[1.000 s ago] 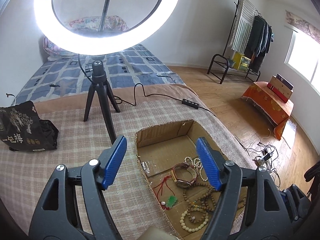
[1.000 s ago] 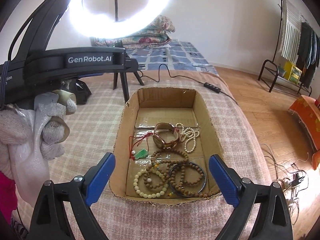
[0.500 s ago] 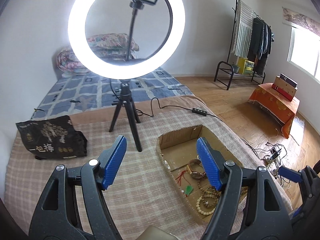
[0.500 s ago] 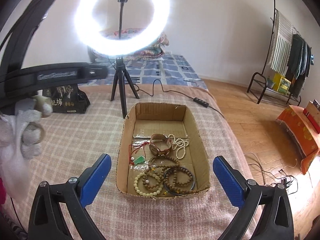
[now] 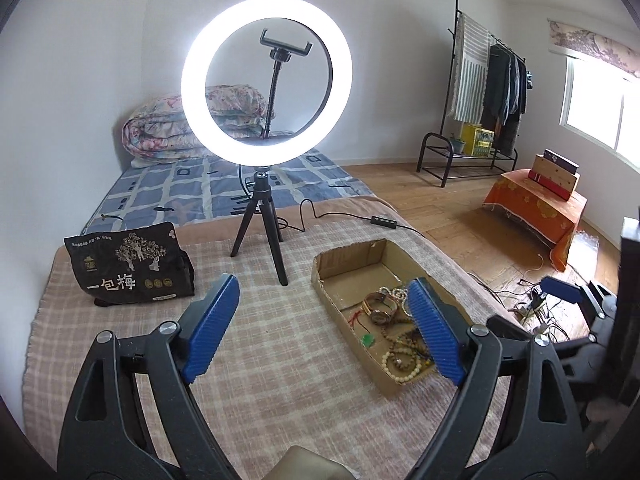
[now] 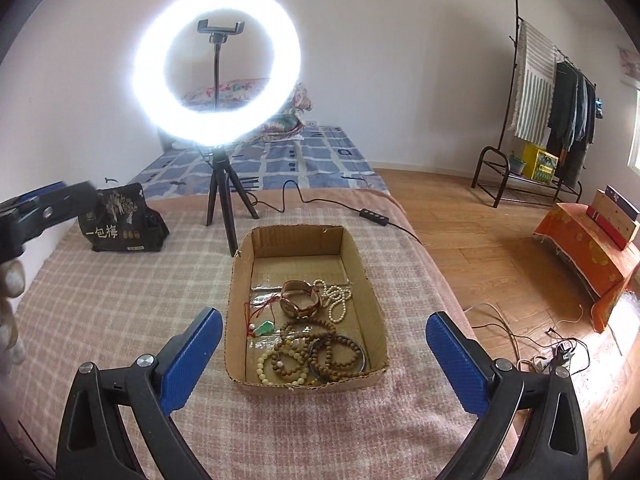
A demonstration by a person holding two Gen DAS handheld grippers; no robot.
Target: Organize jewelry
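Cardboard tray (image 6: 240, 280) lies on the checked bed cover, keeping the wristwatch (image 6: 300, 300) and bead bracelets (image 6: 320, 354) together, while left gripper (image 5: 320, 328), just opened wider, and right gripper (image 6: 324, 360) hold nothing.

watch (image 6: 300, 303) in box (image 6: 236, 280) | ring light (image 6: 216, 84) behind | bag (image 6: 120, 220) left

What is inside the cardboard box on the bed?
In the box: a watch, a pearl strand, a green pendant on red cord, and several bead bracelets piled together. The pile hides the floor beneath it; the far end is bare.
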